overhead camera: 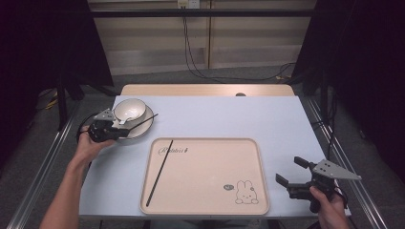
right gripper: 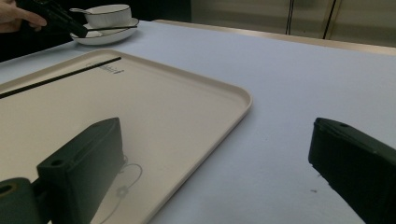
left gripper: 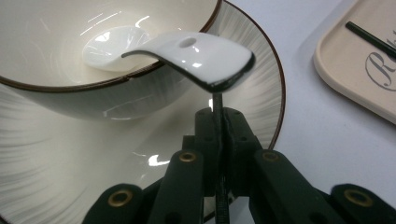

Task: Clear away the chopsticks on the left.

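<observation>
Chopstick (left gripper: 218, 140) sits clamped between your left gripper's (left gripper: 219, 123) jaws, over the plate (left gripper: 261, 84) (beside the bowl (left gripper: 70, 100)); your right gripper (overhead camera: 292, 171) gapes, holding nothing.

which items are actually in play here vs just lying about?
In play:
- left hand-held gripper, shut on a black chopstick
- plate under that chopstick
- second chopstick, lying on the tray

Lying about:
- bowl with white spoon
- right hand-held gripper, open, holding nothing
- cables on the floor
</observation>
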Demonstrator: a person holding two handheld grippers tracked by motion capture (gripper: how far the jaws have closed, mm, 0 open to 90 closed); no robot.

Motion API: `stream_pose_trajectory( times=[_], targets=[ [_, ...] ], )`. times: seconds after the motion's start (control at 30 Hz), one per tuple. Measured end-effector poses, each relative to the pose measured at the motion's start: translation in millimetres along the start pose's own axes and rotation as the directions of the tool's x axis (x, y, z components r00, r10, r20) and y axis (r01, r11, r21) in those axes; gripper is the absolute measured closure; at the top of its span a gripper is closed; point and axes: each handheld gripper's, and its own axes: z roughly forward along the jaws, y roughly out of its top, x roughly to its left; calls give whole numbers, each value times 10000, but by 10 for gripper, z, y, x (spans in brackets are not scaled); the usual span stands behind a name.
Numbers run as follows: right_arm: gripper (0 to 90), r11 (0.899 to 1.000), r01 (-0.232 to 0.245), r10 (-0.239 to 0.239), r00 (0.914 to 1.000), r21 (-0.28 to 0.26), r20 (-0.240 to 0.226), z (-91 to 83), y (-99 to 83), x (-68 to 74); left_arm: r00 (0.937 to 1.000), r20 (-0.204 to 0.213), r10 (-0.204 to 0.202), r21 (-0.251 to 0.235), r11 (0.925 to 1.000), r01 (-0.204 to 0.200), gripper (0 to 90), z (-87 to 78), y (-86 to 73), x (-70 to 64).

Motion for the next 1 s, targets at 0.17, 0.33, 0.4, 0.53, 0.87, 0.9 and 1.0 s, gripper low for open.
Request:
stream_pose_trajectory(
  times=[0.17,0.33,0.4,0.53,0.87,0.9,1.0],
  targets=[
    [29,10000,-20,20,10000,-16,18,3,3,6,10000,62,68,-151,9999,-67,857,-83,-24,-7],
    [29,10000,-29,29,10000,21,6,5,1,2,9999,95,-145,-441,9989,149,858,-207,-11,-45],
    [29,10000,-36,36,10000,39,4,4,1,5,9991,127,-415,-493,9979,421,858,-258,-3,-59],
    [29,10000,-54,54,10000,15,-14,3,3,10,9975,243,-668,-576,9960,681,858,-375,12,-94],
    [29,10000,53,-53,10000,-1,-30,5,5,11,9857,528,-1598,-582,9849,1628,858,-567,-2,-358],
    [29,10000,-15,15,10000,7,-60,4,6,17,9851,605,-1612,-603,9845,1648,858,-575,-6,-376],
    [29,10000,-3,3,10000,-19,-48,5,6,19,9785,560,-1985,-662,9771,2020,858,-615,-18,-463]
  ],
)
